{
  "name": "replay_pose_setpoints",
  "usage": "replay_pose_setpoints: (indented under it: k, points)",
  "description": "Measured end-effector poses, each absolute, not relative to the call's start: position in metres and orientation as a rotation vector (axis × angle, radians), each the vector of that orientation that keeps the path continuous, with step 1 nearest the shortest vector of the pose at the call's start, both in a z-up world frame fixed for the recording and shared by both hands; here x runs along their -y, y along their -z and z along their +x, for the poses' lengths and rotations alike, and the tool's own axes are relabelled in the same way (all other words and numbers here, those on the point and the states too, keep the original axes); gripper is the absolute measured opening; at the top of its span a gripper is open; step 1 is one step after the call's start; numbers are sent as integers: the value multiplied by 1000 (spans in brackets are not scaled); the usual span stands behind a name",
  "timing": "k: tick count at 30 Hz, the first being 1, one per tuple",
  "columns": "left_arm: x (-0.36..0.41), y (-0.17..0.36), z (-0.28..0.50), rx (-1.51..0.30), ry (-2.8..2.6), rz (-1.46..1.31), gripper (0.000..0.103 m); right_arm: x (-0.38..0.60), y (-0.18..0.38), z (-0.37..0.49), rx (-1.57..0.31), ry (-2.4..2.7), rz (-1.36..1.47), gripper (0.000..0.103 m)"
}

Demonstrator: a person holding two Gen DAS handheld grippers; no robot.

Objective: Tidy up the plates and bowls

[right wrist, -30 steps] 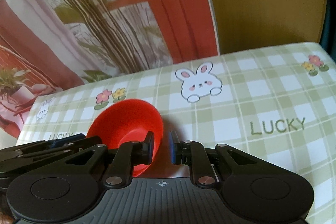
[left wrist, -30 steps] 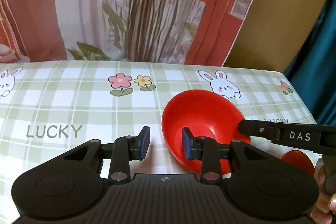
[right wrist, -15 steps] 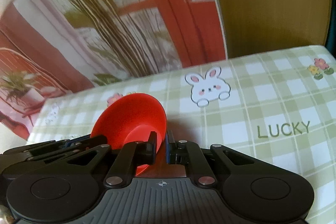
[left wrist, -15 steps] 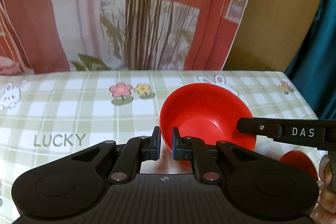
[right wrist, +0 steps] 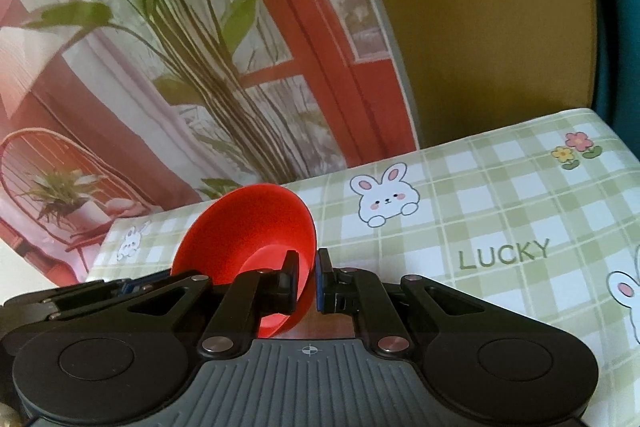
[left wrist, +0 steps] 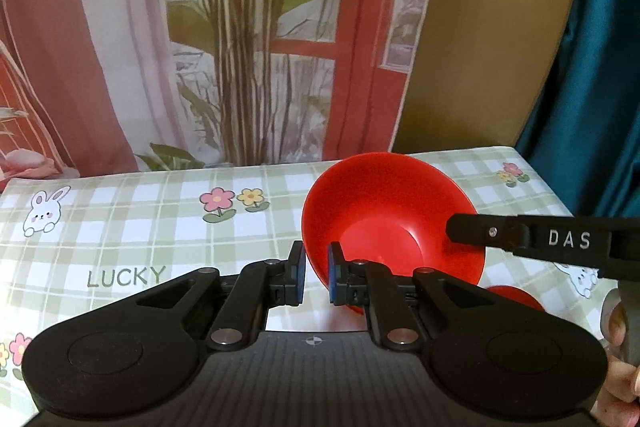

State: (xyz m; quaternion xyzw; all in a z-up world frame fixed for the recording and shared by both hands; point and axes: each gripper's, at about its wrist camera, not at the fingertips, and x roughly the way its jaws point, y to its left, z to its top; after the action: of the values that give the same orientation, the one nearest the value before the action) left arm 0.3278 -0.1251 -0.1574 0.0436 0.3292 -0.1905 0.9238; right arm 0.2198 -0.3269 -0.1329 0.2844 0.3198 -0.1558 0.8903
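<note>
A red bowl [left wrist: 392, 219] hangs tilted above the checked tablecloth [left wrist: 160, 227], held from two sides. My left gripper [left wrist: 316, 275] is shut on its near left rim, one pad inside and one outside. In the right wrist view the same red bowl [right wrist: 248, 227] shows at centre left, and my right gripper [right wrist: 307, 283] is shut on its right rim. The right gripper's black finger [left wrist: 480, 233] crosses the bowl's right edge in the left wrist view. A second red dish [left wrist: 516, 299] lies on the cloth under the bowl, mostly hidden.
A printed backdrop [left wrist: 240, 47] with a plant and a red window stands along the table's far edge. A teal curtain [left wrist: 600, 67] hangs beyond the right edge. A person's hand [left wrist: 616, 399] shows at the lower right. The tablecloth [right wrist: 500, 227] stretches to the right.
Both grippers closed onto the red bowl's rim, the left from wide open. The bowl then rose off the cloth with both grippers, and more of the backdrop came into view.
</note>
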Motion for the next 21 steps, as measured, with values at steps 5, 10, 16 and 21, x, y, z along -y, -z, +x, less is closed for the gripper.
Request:
replay_pose_setpoints:
  k: [5,10,16,21]
  points:
    - [131,154,310,-672,402,91,13,327,126,198,-644,335,591,8]
    - [138,150,294,-663,417,96,13,328,123,179,-632,351,598,8]
    - [145,150,282,-660,437,102,13,329,123,159,-621,369,610,8]
    - [149,152,273,-660,451,105,13,330,124,146,-615,382,614,8]
